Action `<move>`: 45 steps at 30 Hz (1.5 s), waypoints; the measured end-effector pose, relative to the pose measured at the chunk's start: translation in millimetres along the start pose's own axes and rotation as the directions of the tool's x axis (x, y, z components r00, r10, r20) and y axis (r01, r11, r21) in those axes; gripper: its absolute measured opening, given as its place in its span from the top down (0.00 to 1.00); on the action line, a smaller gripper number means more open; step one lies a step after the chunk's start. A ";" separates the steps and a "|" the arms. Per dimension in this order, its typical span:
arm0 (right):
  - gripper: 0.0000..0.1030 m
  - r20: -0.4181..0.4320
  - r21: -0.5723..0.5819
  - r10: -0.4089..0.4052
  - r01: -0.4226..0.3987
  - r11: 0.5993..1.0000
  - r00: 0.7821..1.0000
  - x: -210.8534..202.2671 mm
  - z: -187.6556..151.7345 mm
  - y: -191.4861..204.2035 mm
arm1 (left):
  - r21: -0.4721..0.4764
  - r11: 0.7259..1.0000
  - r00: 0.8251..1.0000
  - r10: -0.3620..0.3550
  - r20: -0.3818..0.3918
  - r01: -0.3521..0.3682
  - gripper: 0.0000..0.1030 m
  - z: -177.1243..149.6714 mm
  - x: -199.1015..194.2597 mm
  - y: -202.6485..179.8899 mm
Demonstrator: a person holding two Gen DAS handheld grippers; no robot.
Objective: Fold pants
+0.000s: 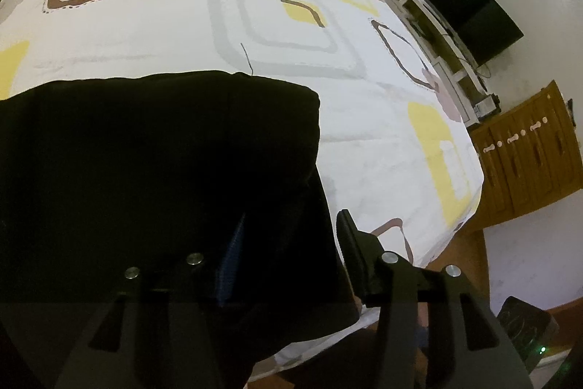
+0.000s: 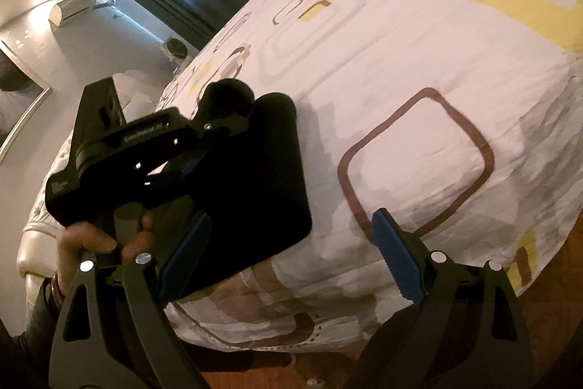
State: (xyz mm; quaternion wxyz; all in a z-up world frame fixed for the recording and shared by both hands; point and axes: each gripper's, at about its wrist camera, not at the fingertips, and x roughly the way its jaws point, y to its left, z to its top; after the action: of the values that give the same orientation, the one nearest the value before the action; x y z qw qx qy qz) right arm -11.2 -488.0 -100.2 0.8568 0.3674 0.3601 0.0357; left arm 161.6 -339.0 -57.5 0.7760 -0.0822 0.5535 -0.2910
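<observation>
Black pants (image 1: 156, 170) lie folded into a compact block on the patterned bedsheet (image 1: 255, 24), near its front edge.

Step in hand, as judged: finishing the fold. Best done by pressing layers flat and squaring the edges before letting go.

Left gripper (image 1: 284, 243): fingers moderately apart, straddling the block's right edge; cloth lies between them, grip not confirmed.

Right gripper (image 2: 291, 257): fingers wide, nothing held; left finger (image 2: 186, 250) just beside the pants' near corner.

left claw (image 1: 288, 243): fingers spread | right claw (image 2: 291, 257): fingers spread wide
</observation>
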 end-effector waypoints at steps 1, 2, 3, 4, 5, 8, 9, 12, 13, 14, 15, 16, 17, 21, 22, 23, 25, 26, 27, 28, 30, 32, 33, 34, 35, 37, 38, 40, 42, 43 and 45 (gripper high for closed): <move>0.12 0.003 0.003 -0.003 0.003 1.000 1.000 -1.0 0.9 -1.0 | 0.001 1.000 1.000 0.001 0.004 -0.001 0.52 -0.6 0.0 -0.9; 0.12 0.006 0.006 -0.005 0.005 1.000 1.000 -1.5 2.5 -2.9 | 0.007 1.000 1.000 0.005 0.007 -0.005 0.52 -1.3 0.0 -2.2; 0.13 0.009 0.007 -0.008 0.008 1.000 1.000 -2.5 3.5 -3.7 | 0.011 1.000 1.000 0.009 0.012 -0.009 0.52 -1.8 -0.2 -3.6; 0.13 0.012 0.009 -0.012 0.012 1.000 1.000 -3.6 4.4 -4.6 | 0.016 1.000 1.000 0.010 0.015 -0.011 0.52 -2.6 -0.6 -6.2; 0.13 0.015 0.010 -0.015 0.015 1.000 1.000 -4.5 5.1 -5.1 | 0.021 1.000 1.000 0.009 0.018 -0.010 0.52 -3.0 -0.6 -7.9; 0.13 0.026 0.017 -0.025 0.025 1.000 0.999 -8.0 8.3 -7.8 | 0.032 0.999 1.000 0.004 0.025 -0.005 0.51 -3.8 -0.2 -10.5; 0.13 0.032 0.019 -0.031 0.030 0.999 0.999 -9.5 9.8 -8.9 | 0.033 0.999 1.000 0.002 0.027 -0.003 0.51 -4.0 -0.4 -11.0; 0.12 0.043 0.025 -0.042 0.041 0.999 0.998 -13.9 12.3 -11.8 | 0.058 0.998 0.999 0.007 0.036 -0.009 0.51 -5.4 -0.7 -15.3; 0.13 0.046 0.028 -0.045 0.044 0.999 0.998 -14.6 13.2 -13.4 | 0.080 0.997 0.999 0.014 0.037 -0.017 0.51 -6.2 -0.3 -18.2; 0.12 0.049 0.031 -0.047 0.046 0.998 0.998 -15.1 13.8 -13.3 | 0.094 0.995 0.999 0.019 0.039 -0.023 0.50 -7.0 0.0 -20.0; 0.12 0.051 0.031 -0.049 0.048 0.998 0.997 -15.9 14.6 -13.5 | 0.104 0.994 0.999 0.022 0.040 -0.026 0.49 -7.6 0.7 -21.0; 0.12 0.054 0.031 -0.053 0.052 0.998 0.997 -16.5 15.1 -13.6 | 0.107 0.994 0.999 0.023 0.039 -0.027 0.49 -8.4 1.1 -21.7; 0.12 0.055 0.031 -0.056 0.054 0.998 0.997 -17.2 14.7 -14.3 | 0.108 0.994 0.999 0.025 0.042 -0.030 0.48 -8.4 1.1 -21.8; 0.12 0.066 0.032 -0.065 0.063 0.998 0.996 -20.2 15.7 -13.1 | 0.160 0.985 0.997 0.053 0.057 -0.061 0.47 -12.8 -0.4 -31.1; 0.12 0.068 0.031 -0.068 0.066 0.997 0.995 -21.0 16.1 -12.9 | 0.164 0.984 0.997 0.056 0.060 -0.065 0.47 -13.8 -1.3 -32.4; 0.12 0.072 0.031 -0.073 0.071 0.997 0.995 -22.3 17.1 -12.7 | 0.159 0.985 0.997 0.051 0.062 -0.060 0.47 -14.2 -2.4 -32.3; 0.12 0.078 0.032 -0.078 0.075 0.997 0.994 -24.9 18.9 -13.9 | 0.146 0.988 0.998 0.036 0.060 -0.045 0.47 -14.5 -5.1 -31.5; 0.12 0.081 0.032 -0.081 0.078 0.996 0.993 -27.0 18.5 -14.3 | 0.143 0.989 0.998 0.031 0.059 -0.039 0.44 -14.5 -6.0 -31.7; 0.13 0.085 0.033 -0.086 0.083 0.996 0.993 -28.2 19.2 -14.5 | 0.143 0.989 0.998 0.016 0.055 -0.023 0.37 -14.6 -7.0 -32.3; 0.13 0.088 0.035 -0.090 0.087 0.996 0.992 -28.6 19.7 -15.0 | 0.145 0.989 0.999 0.007 0.052 -0.014 0.34 -15.0 -7.2 -33.1; 0.13 0.093 0.043 -0.092 0.088 0.995 0.991 -30.8 20.2 -16.0 | 0.165 0.986 0.999 0.004 0.043 -0.011 0.28 -15.1 -5.3 -37.0; 0.13 0.097 0.046 -0.093 0.089 0.995 0.991 -32.6 20.7 -15.7 | 0.175 0.984 0.998 0.031 0.050 -0.040 0.27 -15.0 -2.6 -40.6; 0.13 0.099 0.044 -0.097 0.093 0.995 0.990 -33.6 21.3 -15.1 | 0.175 0.983 0.998 0.043 0.049 -0.051 0.25 -14.9 -0.8 -41.6; 0.13 0.101 0.044 -0.097 0.093 0.995 0.990 -34.7 21.6 -14.7 | 0.171 0.983 0.997 0.057 0.048 -0.065 0.25 -15.0 0.6 -43.7; 0.13 0.104 0.043 -0.099 0.095 0.995 0.990 -35.4 22.1 -14.9 | 0.171 0.982 0.996 0.074 0.055 -0.082 0.24 -15.7 0.1 -46.6; 0.12 0.109 0.044 -0.100 0.096 0.994 0.989 -37.6 23.6 -15.0 | 0.192 0.975 0.992 0.102 0.068 -0.113 0.23 -18.8 -2.3 -53.7; 0.12 0.112 0.043 -0.101 0.097 0.994 0.989 -38.6 24.3 -14.8 | 0.211 0.970 0.991 0.110 0.077 -0.124 0.22 -21.0 -3.9 -57.4; 0.12 0.117 0.042 -0.104 0.100 0.994 0.988 -40.0 25.5 -14.6 | 0.258 0.955 0.988 0.127 0.089 -0.146 0.22 -26.6 -7.7 -64.7; 0.12 0.122 0.043 -0.104 0.099 0.994 0.987 -40.8 26.6 -14.1 | 0.289 0.946 0.988 0.125 0.094 -0.147 0.22 -32.2 -12.9 -67.7; 0.13 0.122 0.042 -0.104 0.099 0.994 0.987 -41.1 26.9 -13.9 | 0.296 0.943 0.987 0.129 0.100 -0.153 0.22 -34.3 -15.6 -66.9; 0.12 0.121 0.040 -0.108 0.104 0.994 0.987 -40.6 27.7 -13.7 | 0.312 0.934 0.983 0.142 0.116 -0.172 0.22 -38.1 -21.8 -64.9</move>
State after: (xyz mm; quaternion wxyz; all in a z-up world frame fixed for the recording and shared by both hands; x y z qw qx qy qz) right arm -26.1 -527.9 -72.1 0.8718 0.3635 0.3261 -0.0387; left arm 98.9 -372.9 -24.9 0.8243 0.0763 0.4676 -0.3099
